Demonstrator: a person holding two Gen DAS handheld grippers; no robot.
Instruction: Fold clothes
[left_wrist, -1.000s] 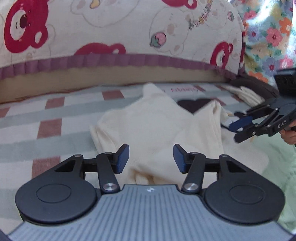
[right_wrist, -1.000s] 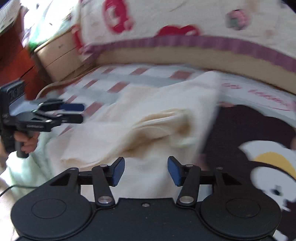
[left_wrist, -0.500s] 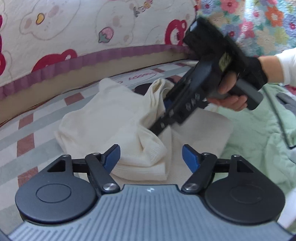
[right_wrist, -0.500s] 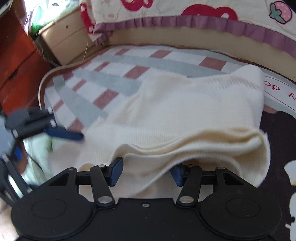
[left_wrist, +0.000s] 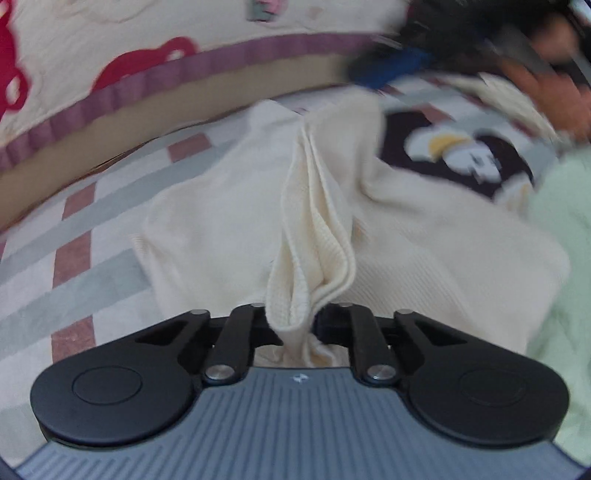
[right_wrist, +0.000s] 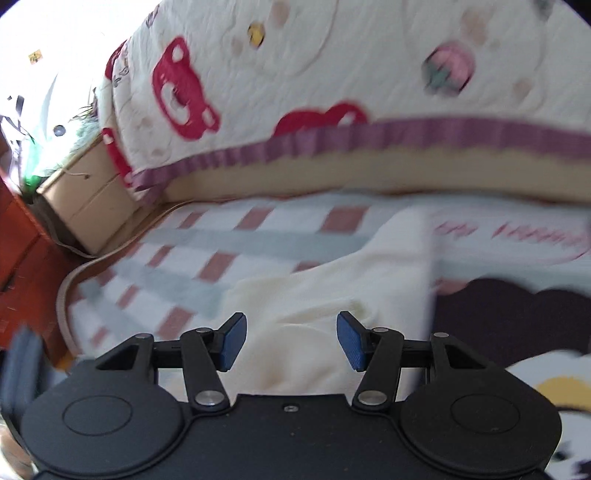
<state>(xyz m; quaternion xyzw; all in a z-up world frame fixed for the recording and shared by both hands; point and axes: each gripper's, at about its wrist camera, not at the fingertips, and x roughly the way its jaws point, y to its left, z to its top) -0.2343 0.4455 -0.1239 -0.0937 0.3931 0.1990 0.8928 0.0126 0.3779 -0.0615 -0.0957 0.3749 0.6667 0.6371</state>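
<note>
Left gripper (left_wrist: 295, 325) has gone from spread jaws half a second ago to jaws pinching a bunched ridge of the cream knit garment (left_wrist: 317, 229); the fold stands up between them. Right gripper (right_wrist: 291, 339) was over that fold then, now jaws spread, nothing between them, hovering above the garment (right_wrist: 332, 295).

Garment lies on the bed, on the checked sheet (left_wrist: 74, 258), partly over a dark cartoon-print cloth (left_wrist: 458, 155).

Left view only: right gripper (left_wrist: 391, 70) blurred at top right with the hand (left_wrist: 554, 88) holding it, pale green fabric (left_wrist: 565, 221) at right edge. Right view only: wooden cabinet (right_wrist: 85, 199) beside the bed, bear-print quilt (right_wrist: 332, 74) edge to its end.

No containers in either view.
</note>
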